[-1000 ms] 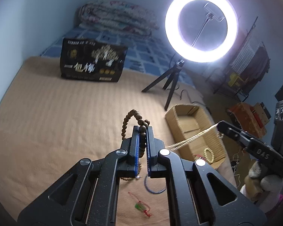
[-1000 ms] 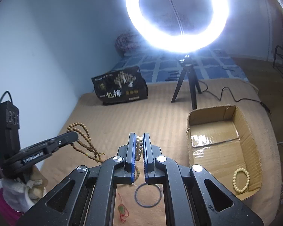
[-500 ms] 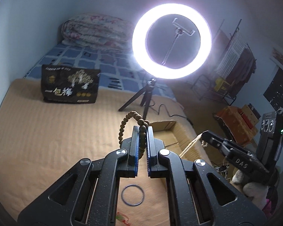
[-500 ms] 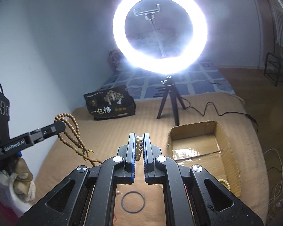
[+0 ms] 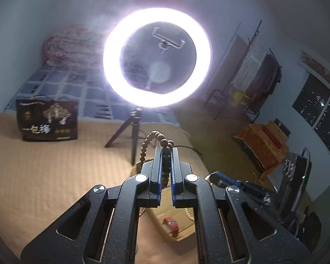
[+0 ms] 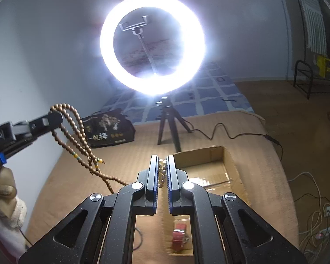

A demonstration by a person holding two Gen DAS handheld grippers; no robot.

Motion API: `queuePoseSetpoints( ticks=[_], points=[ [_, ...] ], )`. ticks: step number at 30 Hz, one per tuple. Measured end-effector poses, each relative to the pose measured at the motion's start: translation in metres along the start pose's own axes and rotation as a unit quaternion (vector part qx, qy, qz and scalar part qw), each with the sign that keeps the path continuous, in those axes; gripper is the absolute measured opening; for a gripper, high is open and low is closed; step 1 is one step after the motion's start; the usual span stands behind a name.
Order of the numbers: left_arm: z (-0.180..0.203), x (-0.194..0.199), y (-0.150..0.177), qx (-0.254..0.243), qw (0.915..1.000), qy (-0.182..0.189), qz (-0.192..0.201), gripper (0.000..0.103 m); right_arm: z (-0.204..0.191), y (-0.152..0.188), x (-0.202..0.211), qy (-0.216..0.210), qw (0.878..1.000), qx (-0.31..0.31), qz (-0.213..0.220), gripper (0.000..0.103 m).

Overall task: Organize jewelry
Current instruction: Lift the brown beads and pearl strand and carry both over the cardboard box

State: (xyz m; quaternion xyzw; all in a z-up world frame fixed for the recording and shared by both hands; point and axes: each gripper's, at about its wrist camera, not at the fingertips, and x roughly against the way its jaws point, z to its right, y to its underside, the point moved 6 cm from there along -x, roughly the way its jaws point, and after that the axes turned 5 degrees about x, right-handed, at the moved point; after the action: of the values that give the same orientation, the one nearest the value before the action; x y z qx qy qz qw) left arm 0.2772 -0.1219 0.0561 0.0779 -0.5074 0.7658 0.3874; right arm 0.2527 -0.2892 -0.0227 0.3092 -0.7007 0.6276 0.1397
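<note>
Pinching a long strand of brown wooden beads (image 5: 166, 160) between its closed black fingers, the left gripper (image 5: 166, 154) is being held above the tan ribbed bed cover (image 5: 44, 176). A loop of the strand is arching up and over to the left of the fingertips, and in the right wrist view the same strand is hanging in several loops from the gripper's tip, trailing down toward the cover, with a few yellow and green beads near its lower part. A short string of pale cream beads (image 6: 162, 171) is being gripped between the narrowly closed fingers of the right gripper (image 6: 162, 160), which is being held over the near edge of an open brown cardboard box (image 6: 228, 165). A red strap-like piece, possibly a watch band (image 6: 179, 233), is lying on the box floor below the gripper. A thin dark ring (image 6: 138, 237) is partly showing on the cover just left of the box. Behind, a lit white ring light on a small black tripod (image 6: 151, 41) is standing on the cover, with a black printed paper bag (image 6: 107, 132) to its left.
</note>
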Motion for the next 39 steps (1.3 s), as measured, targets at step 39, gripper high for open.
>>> queuePoseSetpoints(
  ticks=[39],
  points=[
    [0.021, -0.157, 0.064, -0.017, 0.9946, -0.013, -0.101, 0.004, 0.074, 0.049, -0.059, 0.017, 0.994, -0.05, -0.096, 0.005]
  ],
)
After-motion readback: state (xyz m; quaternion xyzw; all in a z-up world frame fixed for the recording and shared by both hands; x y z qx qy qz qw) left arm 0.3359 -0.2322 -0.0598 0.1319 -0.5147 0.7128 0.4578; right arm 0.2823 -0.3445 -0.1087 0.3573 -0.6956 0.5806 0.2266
